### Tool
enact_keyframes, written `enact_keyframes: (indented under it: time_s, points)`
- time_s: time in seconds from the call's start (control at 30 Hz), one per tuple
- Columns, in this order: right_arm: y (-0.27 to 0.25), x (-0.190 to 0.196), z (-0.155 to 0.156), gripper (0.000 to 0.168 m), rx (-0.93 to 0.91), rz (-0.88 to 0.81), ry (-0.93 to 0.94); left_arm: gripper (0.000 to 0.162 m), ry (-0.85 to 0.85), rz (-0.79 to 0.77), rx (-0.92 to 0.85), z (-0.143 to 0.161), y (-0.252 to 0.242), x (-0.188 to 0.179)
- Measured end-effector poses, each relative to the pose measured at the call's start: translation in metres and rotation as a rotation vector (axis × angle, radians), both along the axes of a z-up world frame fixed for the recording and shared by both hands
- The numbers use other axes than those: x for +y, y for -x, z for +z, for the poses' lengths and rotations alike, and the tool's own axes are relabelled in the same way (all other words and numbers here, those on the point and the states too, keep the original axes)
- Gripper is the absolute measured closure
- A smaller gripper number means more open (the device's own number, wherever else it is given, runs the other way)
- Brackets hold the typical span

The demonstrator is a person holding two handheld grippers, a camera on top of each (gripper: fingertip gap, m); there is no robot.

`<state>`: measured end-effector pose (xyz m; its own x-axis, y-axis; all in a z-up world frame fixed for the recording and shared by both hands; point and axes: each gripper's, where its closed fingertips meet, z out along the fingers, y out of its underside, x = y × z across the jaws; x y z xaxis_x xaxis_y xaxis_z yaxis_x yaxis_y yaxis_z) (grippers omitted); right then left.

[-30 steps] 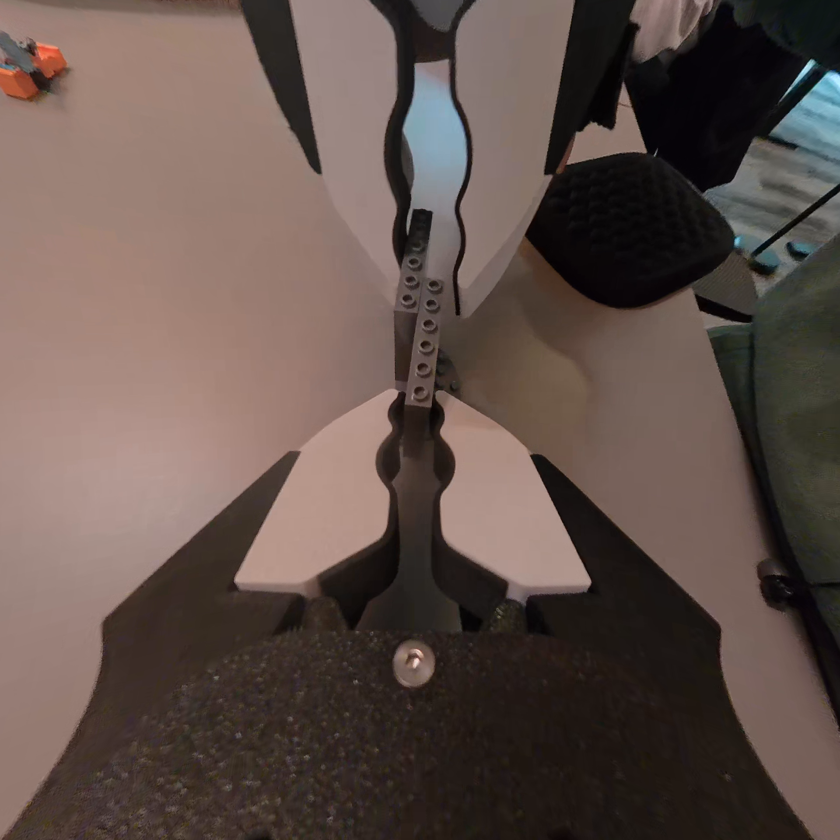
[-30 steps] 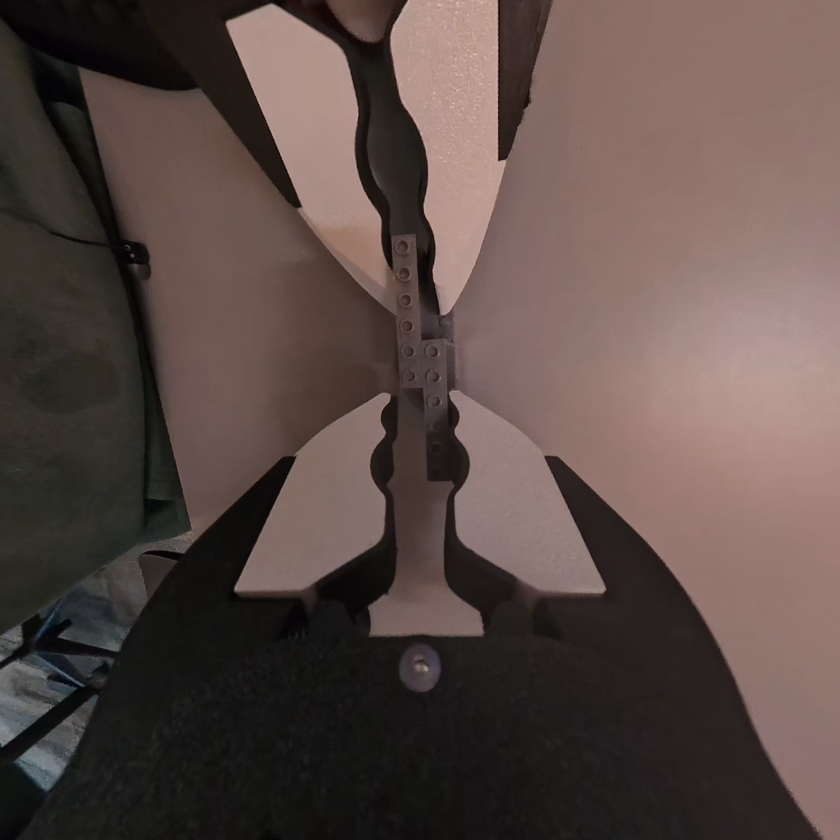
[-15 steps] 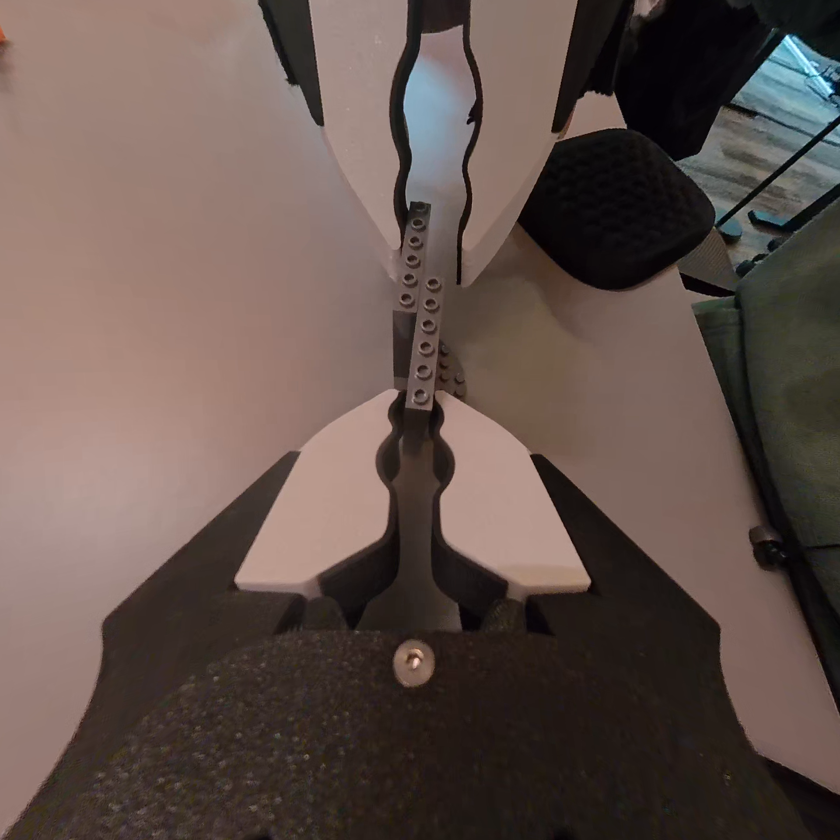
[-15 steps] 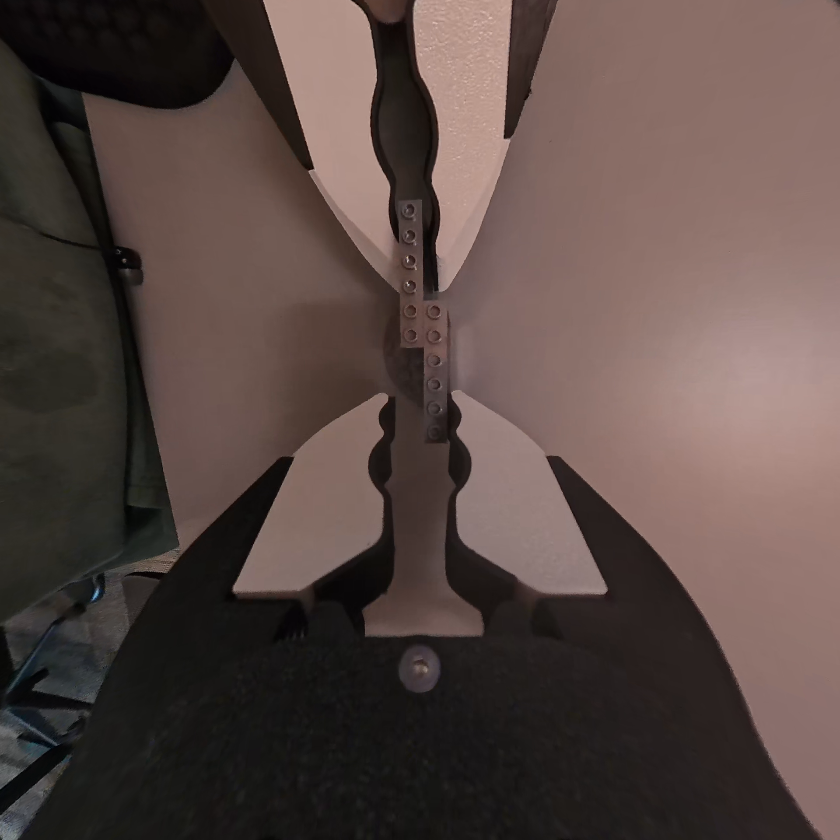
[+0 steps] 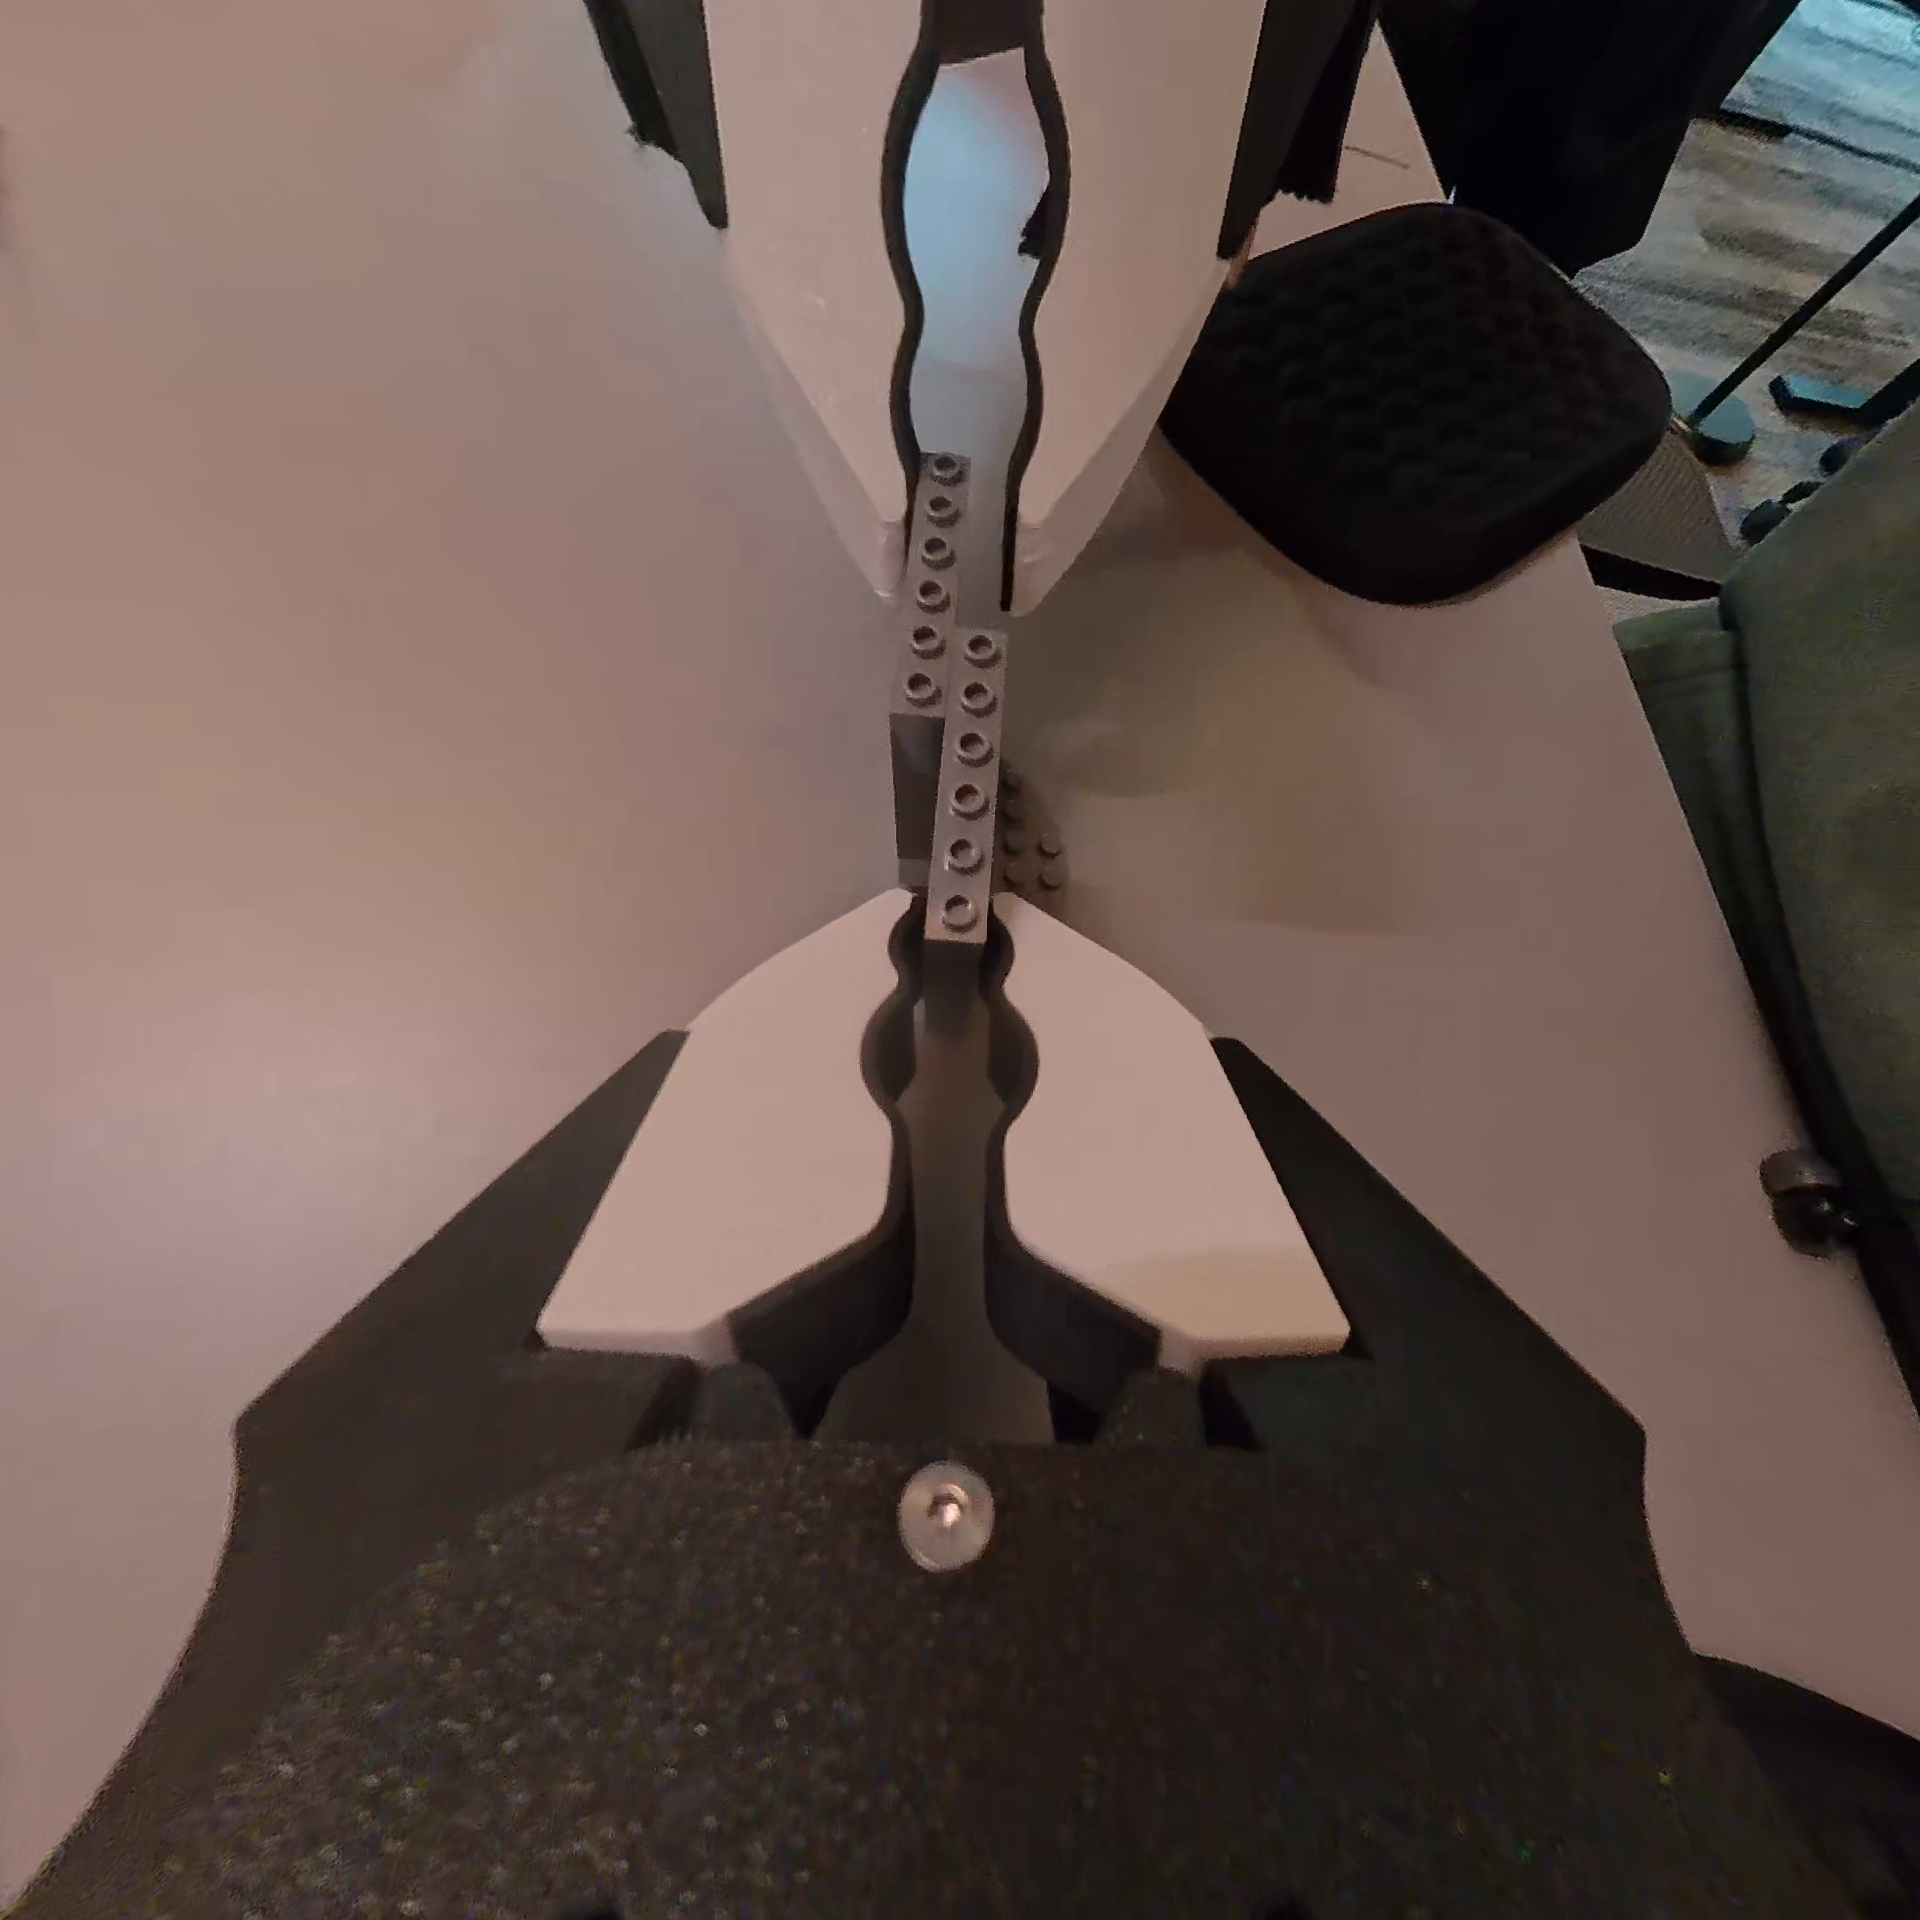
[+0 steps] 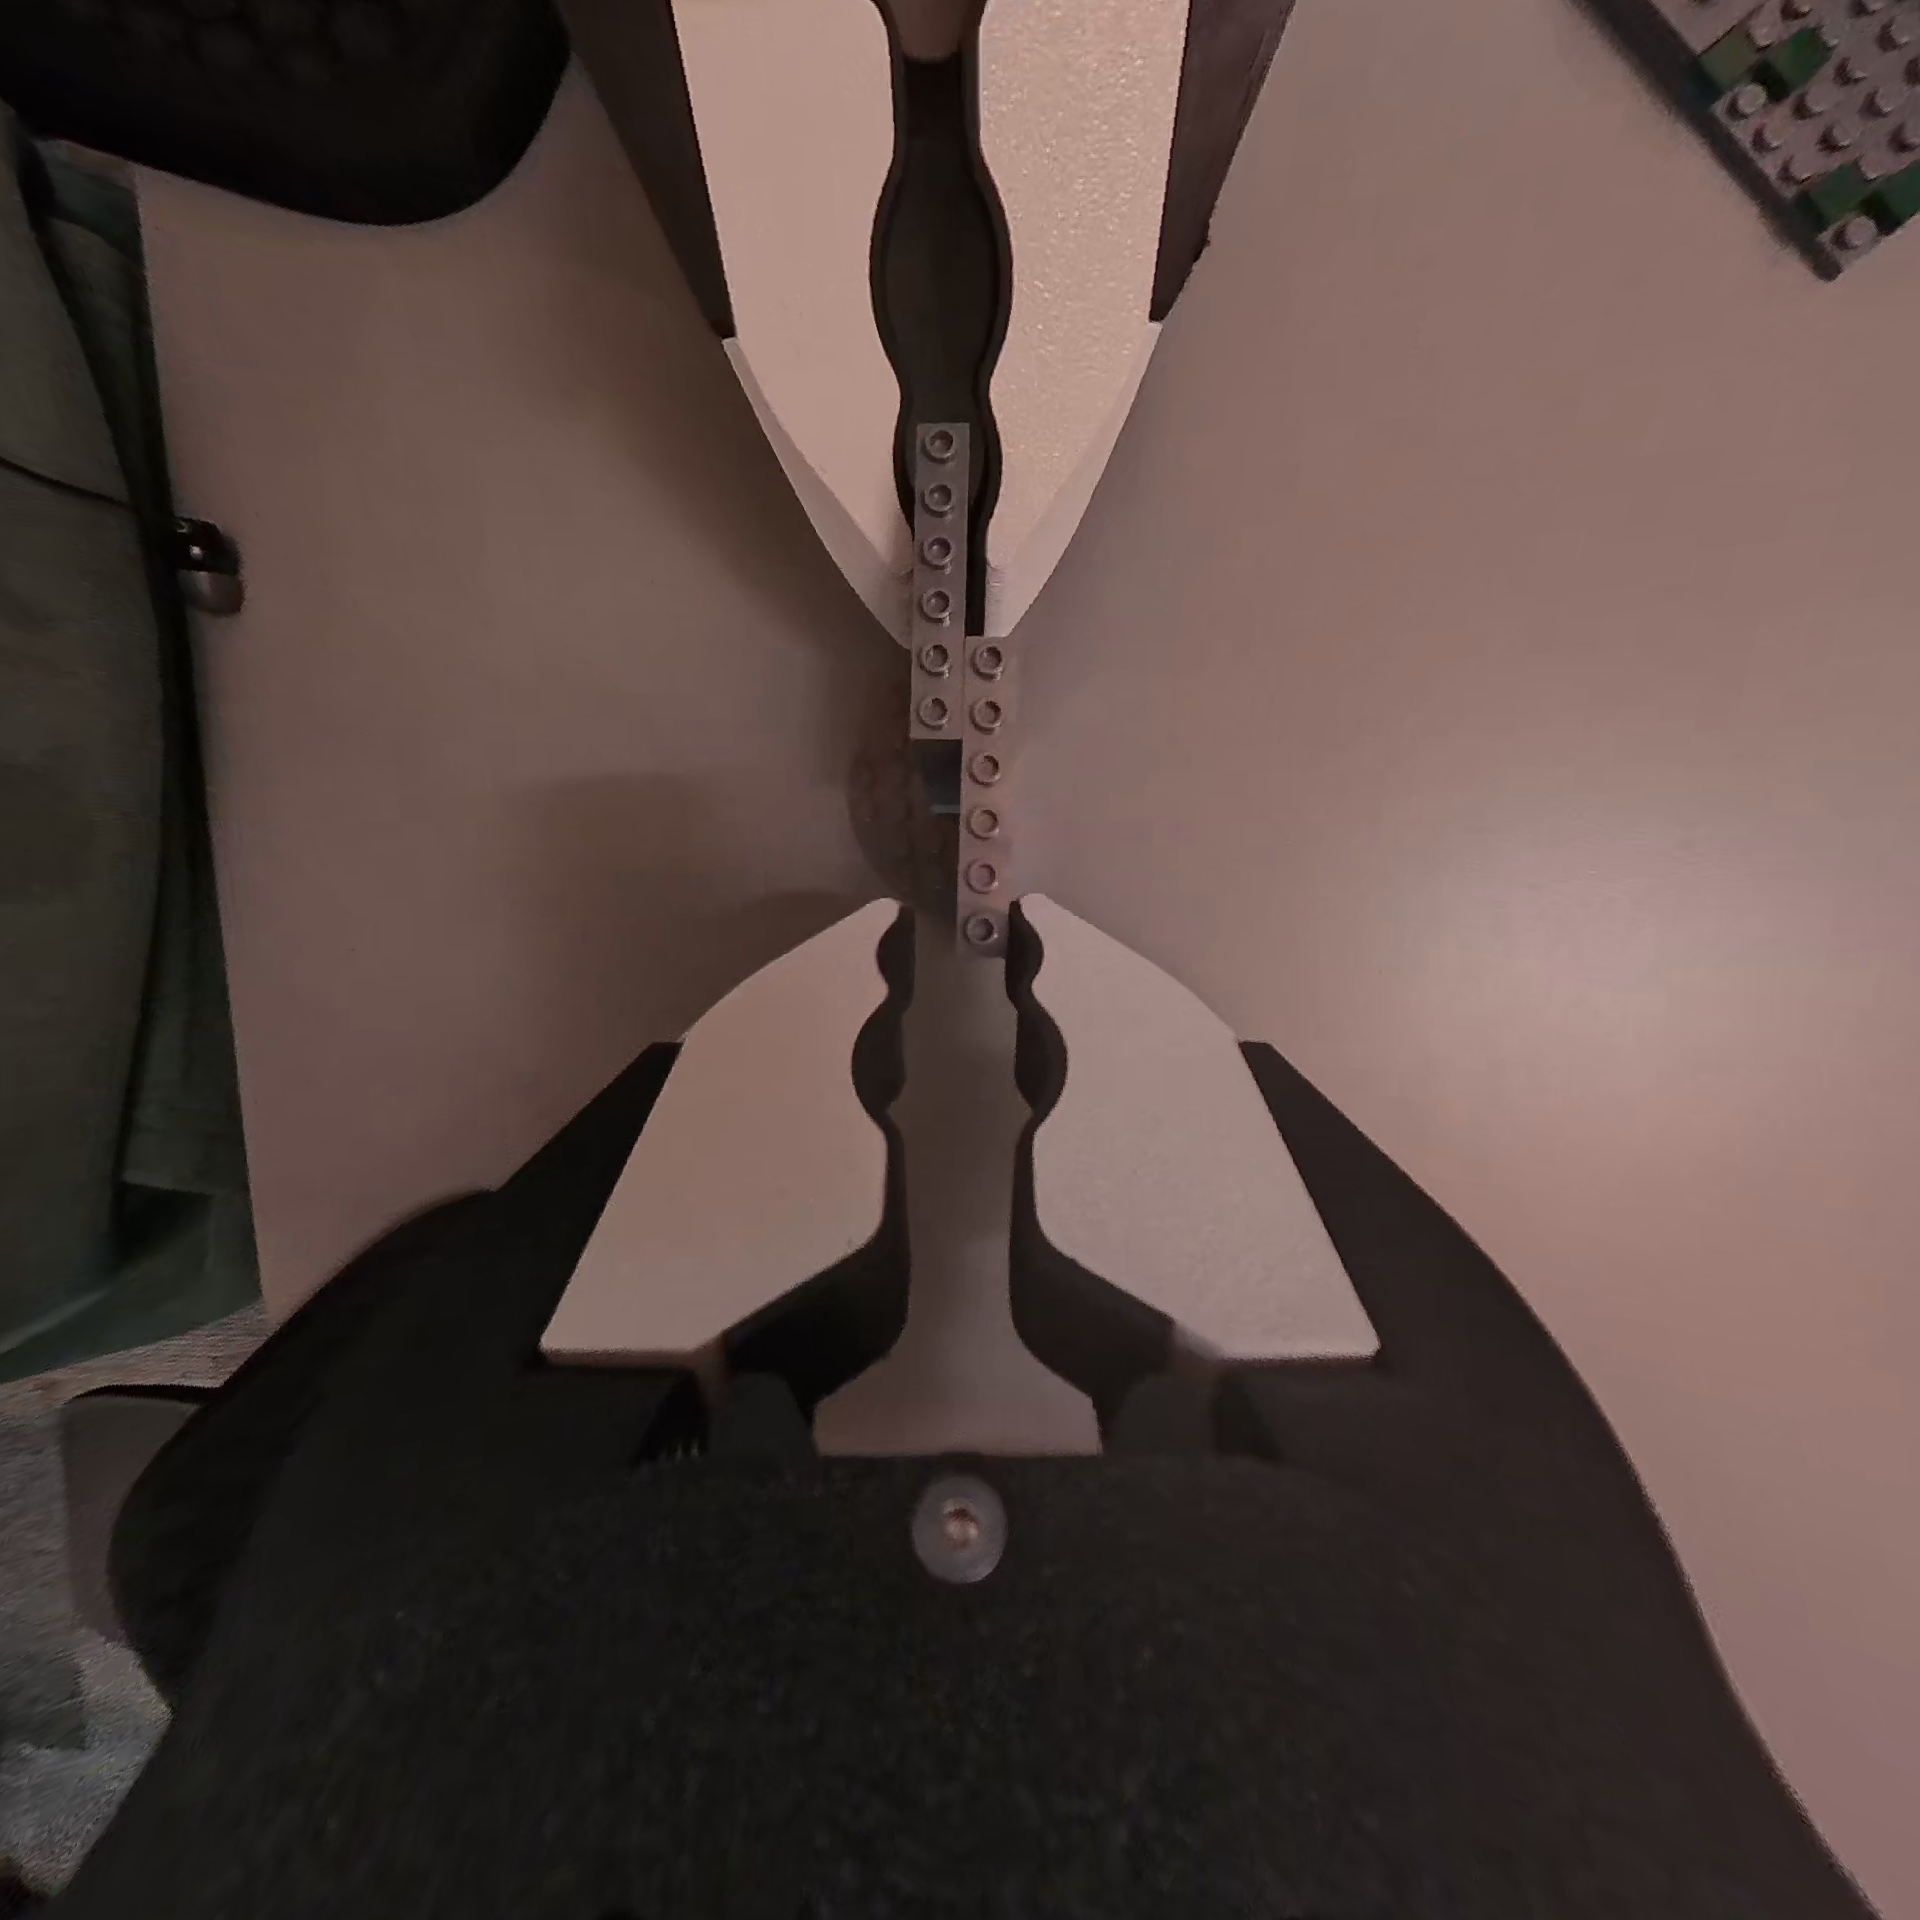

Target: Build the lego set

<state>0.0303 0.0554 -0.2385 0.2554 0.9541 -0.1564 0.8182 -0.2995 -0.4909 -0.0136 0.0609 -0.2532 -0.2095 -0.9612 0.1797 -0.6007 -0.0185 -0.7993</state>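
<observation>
**Desk:** What has changed in the last second?

**Photographer:** The right gripper (image 6: 963, 906) has backed off along the second grey brick (image 6: 985, 795). That brick sat deep between its fingers and now reaches only to the tips. The left gripper (image 5: 954, 914) has not shifted on its piece.

**Desk:** The grips, nearest first?

**Photographer:** The left gripper's fingers are drawn in to a narrow slot, pads pressed on both sides of the end of the grey six-stud brick (image 5: 966, 790). The right gripper's gap is about as narrow. Its brick lies against one finger with a sliver of space at the other, so I cannot tell whether it is clamped.

**Desk:** And the build?

**Photographer:** The two bricks run lengthwise between the facing grippers, side by side over two studs in the middle, above a dark studded plate (image 5: 1034, 842). All of it hangs over the pale table (image 5: 416, 727); whether it touches the top is unclear.

**Desk:** Room around it?

**Photographer:** Tabletop spreads wide to the left gripper's left. On its right the table edge runs near, with green fabric (image 5: 1849, 831) beyond it and a black chair seat (image 5: 1403, 416) farther off. In the right wrist view, a grey-and-green studded baseplate (image 6: 1808, 114) lies well apart at the far corner.
</observation>
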Motion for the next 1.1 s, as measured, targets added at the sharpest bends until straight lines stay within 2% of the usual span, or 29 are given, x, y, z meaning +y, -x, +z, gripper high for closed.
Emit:
enact_keyframes:
  time_s: [0.13,0.8,1.1]
  points:
    - [0.000,0.001,0.000,0.160,-0.002,-0.003,-0.026,0.153,0.002,0.001,-0.001,0.000,0.000,0.001]
    - [-0.006,0.004,-0.008,0.160,-0.016,0.008,-0.042,0.154,-0.021,0.024,0.076,-0.004,-0.004,-0.004]
    - [0.003,0.000,0.004,0.144,-0.032,0.101,-0.055,0.155,-0.016,0.008,0.112,-0.005,-0.003,-0.008]
